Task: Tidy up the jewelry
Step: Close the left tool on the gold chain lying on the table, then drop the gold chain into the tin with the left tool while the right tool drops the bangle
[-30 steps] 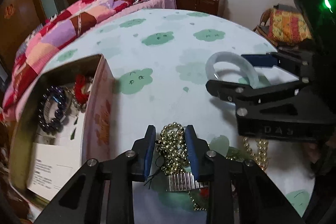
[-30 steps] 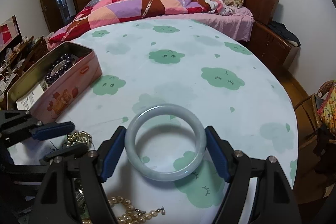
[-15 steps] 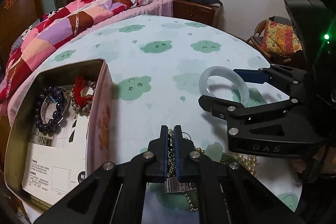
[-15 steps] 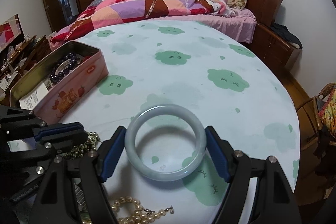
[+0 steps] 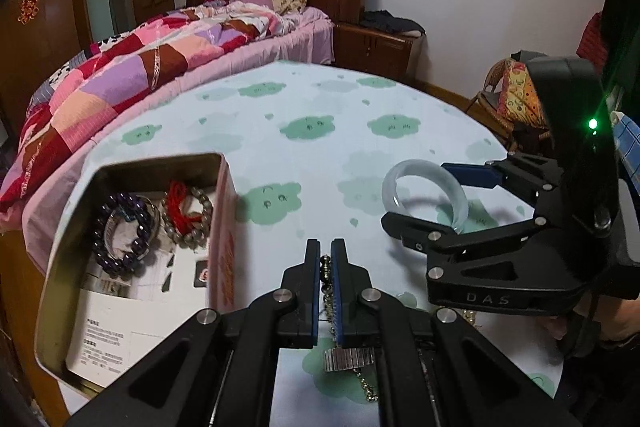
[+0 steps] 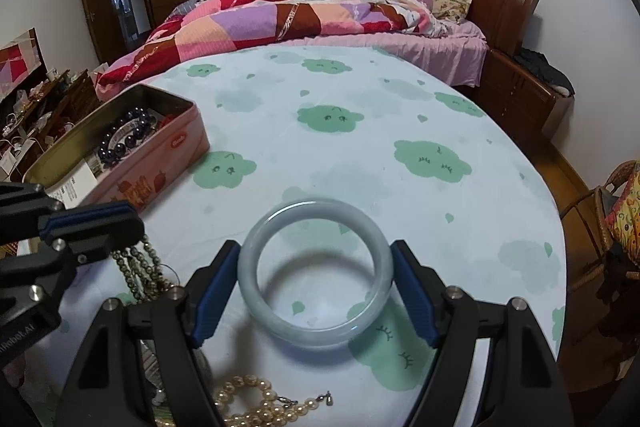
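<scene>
From where I stand, the left gripper [image 5: 325, 259] has its blue pads clamped tight on a strand of small gold-coloured metal beads [image 5: 326, 281], which hangs in loops below the fingers over the round table with its pale cloth printed in green clouds [image 6: 360, 155]. At about ten o'clock from that gripper sits the open pink rectangular tin [image 5: 224, 227], holding a dark purple bead bracelet [image 5: 120, 235] and, beside it toward three o'clock, a grey bead bracelet with a red tassel [image 5: 188, 215], both lying on a printed paper sheet [image 5: 104, 327].

The right gripper [image 6: 314, 287] stands wide, its pads pressed on either side of a pale grey-green jade bangle [image 6: 314, 331], held clear of the cloth with its shadow underneath. At six o'clock from the bangle, a cream pearl necklace [image 6: 256, 403] lies on the cloth. A patchwork-quilted bed [image 6: 280, 19] stands at twelve o'clock beyond the table.
</scene>
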A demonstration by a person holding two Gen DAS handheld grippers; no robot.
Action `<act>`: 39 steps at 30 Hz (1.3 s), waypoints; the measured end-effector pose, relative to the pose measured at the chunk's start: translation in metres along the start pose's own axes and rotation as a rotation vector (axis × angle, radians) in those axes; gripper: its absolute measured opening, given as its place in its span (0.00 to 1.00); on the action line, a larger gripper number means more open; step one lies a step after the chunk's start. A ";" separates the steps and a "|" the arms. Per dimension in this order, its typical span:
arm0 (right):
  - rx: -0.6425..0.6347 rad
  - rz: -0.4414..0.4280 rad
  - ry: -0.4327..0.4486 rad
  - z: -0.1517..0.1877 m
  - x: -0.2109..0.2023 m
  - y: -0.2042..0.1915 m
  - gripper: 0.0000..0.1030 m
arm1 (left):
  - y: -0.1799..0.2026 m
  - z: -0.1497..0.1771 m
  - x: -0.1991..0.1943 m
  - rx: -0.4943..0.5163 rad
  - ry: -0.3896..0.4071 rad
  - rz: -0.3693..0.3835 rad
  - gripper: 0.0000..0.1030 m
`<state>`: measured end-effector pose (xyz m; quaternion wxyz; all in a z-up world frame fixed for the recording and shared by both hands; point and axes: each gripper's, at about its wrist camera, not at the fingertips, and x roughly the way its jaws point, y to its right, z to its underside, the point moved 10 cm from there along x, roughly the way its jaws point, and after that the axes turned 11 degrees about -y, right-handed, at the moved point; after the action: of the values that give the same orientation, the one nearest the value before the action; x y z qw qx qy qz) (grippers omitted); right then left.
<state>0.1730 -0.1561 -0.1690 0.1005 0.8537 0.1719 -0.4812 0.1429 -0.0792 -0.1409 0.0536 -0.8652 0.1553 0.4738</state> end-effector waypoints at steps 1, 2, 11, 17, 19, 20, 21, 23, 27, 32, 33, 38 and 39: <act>0.000 0.000 0.002 -0.001 -0.001 0.000 0.76 | 0.000 -0.001 -0.002 -0.002 0.007 0.003 0.04; 0.000 0.001 0.005 -0.001 -0.003 0.000 0.76 | -0.001 -0.002 -0.004 -0.003 0.011 0.005 0.04; 0.001 0.003 0.030 -0.009 -0.014 0.002 0.76 | -0.005 -0.013 -0.030 -0.012 0.068 0.013 0.04; -0.008 0.001 0.060 -0.018 -0.028 -0.004 0.76 | -0.007 -0.031 -0.062 -0.004 0.144 0.010 0.04; -0.014 -0.001 0.072 -0.022 -0.033 -0.007 0.76 | -0.009 -0.035 -0.072 0.000 0.164 0.006 0.04; -0.018 -0.002 0.076 -0.024 -0.034 -0.009 0.76 | -0.011 -0.039 -0.079 0.002 0.179 0.001 0.04; -0.023 -0.003 0.080 -0.026 -0.036 -0.011 0.76 | -0.014 -0.043 -0.084 0.002 0.189 -0.003 0.04; -0.035 -0.005 0.090 -0.033 -0.040 -0.015 0.76 | -0.020 -0.049 -0.092 0.002 0.209 -0.016 0.04; -0.057 -0.017 0.103 -0.047 -0.045 -0.027 0.76 | -0.039 -0.061 -0.106 -0.010 0.238 -0.049 0.04; -0.096 -0.030 0.121 -0.066 -0.048 -0.046 0.76 | -0.070 -0.069 -0.116 -0.034 0.260 -0.096 0.04; -0.105 -0.032 0.123 -0.069 -0.048 -0.050 0.76 | -0.077 -0.070 -0.116 -0.040 0.262 -0.106 0.04; -0.154 -0.050 0.132 -0.085 -0.044 -0.076 0.76 | -0.104 -0.070 -0.113 -0.073 0.258 -0.136 0.04; -0.164 -0.052 0.131 -0.087 -0.042 -0.081 0.76 | -0.111 -0.068 -0.111 -0.081 0.254 -0.144 0.04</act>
<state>0.1904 -0.0606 -0.0884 0.1461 0.8676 0.2391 -0.4109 0.1776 0.0333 -0.0169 0.0323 -0.9284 0.0791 0.3615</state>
